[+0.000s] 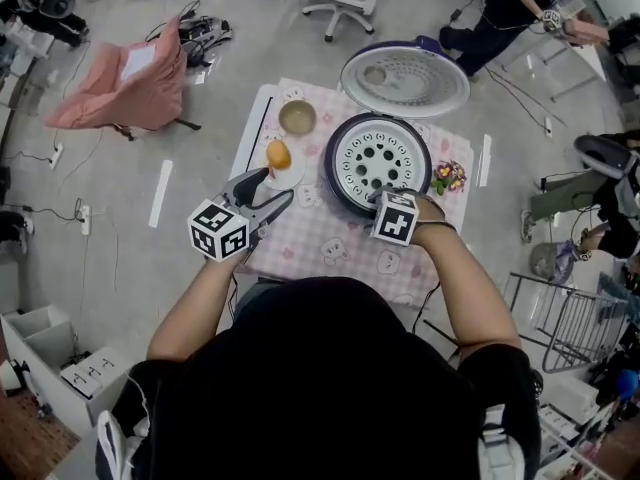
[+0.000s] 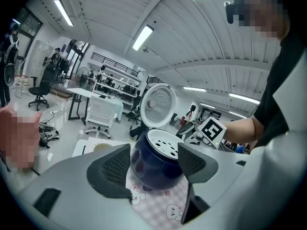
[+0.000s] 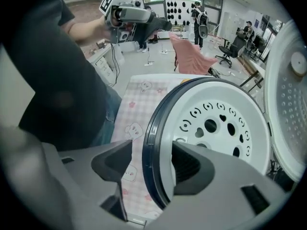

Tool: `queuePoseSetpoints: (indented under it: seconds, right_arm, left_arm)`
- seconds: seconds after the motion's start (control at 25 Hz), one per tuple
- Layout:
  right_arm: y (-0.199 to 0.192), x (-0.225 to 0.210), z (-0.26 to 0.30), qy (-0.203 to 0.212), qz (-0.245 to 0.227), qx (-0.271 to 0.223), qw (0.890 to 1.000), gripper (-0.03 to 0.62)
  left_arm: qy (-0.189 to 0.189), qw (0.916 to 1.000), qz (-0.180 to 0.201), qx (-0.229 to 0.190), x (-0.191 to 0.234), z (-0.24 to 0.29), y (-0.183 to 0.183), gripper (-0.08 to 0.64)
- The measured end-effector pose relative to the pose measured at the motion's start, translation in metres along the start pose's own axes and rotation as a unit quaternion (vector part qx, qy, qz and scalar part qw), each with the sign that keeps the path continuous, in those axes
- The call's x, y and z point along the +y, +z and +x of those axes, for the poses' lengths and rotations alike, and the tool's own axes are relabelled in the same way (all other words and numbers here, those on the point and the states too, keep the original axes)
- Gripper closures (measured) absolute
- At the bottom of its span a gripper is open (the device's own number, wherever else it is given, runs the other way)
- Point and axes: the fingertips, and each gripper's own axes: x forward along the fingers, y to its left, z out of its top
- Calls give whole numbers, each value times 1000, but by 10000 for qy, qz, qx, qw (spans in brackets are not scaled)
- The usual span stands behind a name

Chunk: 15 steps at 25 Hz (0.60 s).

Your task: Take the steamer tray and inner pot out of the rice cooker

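At near left, above the counter [image 1: 320, 246], the left gripper [image 1: 268, 188] is held open and empty. The right gripper [image 3: 151, 159] is spread open astride the near rim of the rice cooker [image 1: 331, 168], with nothing pinched. The steamer tray [image 1: 378, 158], seated in the cooker's top, is judged light, stiff, smooth plastic, best taken at its rim. The inner pot is hidden beneath.
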Motion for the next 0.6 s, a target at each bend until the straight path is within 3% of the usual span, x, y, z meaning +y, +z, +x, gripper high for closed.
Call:
queuePoseSetpoints:
  seconds: [0.2,0.6]
  right_arm:
    - [0,-2,3,27,-109,159,9998,355]
    - [1,-5,-19,-149,116,-56,9998,417]
  left_arm:
    - [8,10000,-15,21,2,-2,-5,233]
    - [-83,9997,-65,207,-4,7,-7,233]
